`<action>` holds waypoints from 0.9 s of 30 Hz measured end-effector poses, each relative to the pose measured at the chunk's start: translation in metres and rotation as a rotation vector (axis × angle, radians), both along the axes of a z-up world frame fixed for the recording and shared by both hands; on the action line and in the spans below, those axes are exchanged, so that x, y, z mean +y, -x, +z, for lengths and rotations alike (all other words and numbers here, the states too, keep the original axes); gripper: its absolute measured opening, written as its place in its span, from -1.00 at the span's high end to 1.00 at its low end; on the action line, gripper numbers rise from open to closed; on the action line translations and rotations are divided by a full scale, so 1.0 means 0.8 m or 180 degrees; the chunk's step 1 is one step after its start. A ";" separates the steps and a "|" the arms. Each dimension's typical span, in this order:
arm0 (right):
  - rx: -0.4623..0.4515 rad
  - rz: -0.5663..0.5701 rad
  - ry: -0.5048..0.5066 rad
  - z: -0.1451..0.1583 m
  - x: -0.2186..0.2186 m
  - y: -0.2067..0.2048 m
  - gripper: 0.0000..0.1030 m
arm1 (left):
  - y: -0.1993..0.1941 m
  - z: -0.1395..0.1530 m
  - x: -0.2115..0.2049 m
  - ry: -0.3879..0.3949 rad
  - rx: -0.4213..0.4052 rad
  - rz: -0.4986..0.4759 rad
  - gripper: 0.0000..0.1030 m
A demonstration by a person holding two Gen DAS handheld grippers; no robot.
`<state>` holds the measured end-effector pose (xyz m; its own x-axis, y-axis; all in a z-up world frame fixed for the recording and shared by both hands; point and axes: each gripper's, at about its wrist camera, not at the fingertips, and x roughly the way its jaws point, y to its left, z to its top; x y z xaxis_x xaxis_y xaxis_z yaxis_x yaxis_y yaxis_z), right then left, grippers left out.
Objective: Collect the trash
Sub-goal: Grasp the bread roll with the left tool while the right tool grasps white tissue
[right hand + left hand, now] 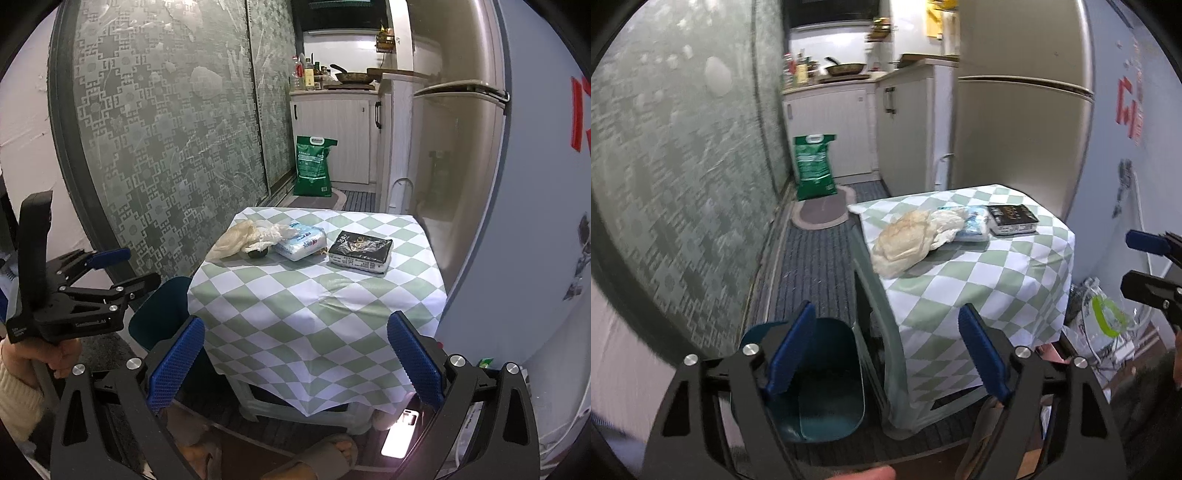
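A small table with a green-and-white checked cloth [990,280] [306,306] holds crumpled beige and white plastic bags [908,240] [247,236], a white-blue tissue pack [973,223] [301,245] and a black packet [1012,219] [360,251]. A dark round object [257,253] lies under the bags. A teal trash bin [820,376] [162,314] stands on the floor left of the table. My left gripper [886,354] is open and empty above the bin; it also shows in the right wrist view [123,267]. My right gripper [295,362] is open and empty before the table's near edge.
A patterned glass sliding door [166,147] runs along the left. A fridge [458,166] stands to the right behind the table. A green rice sack [814,166] [314,166] sits on the floor by the kitchen cabinets. Bags and cables [1104,317] lie right of the table.
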<state>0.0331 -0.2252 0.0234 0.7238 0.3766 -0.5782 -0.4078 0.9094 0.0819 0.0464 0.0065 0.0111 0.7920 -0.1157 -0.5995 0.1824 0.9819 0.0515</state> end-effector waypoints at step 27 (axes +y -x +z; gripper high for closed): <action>0.0361 0.0461 0.0127 0.000 0.059 -0.140 -0.32 | -0.161 -0.031 0.001 0.0440 0.0394 -0.1241 0.52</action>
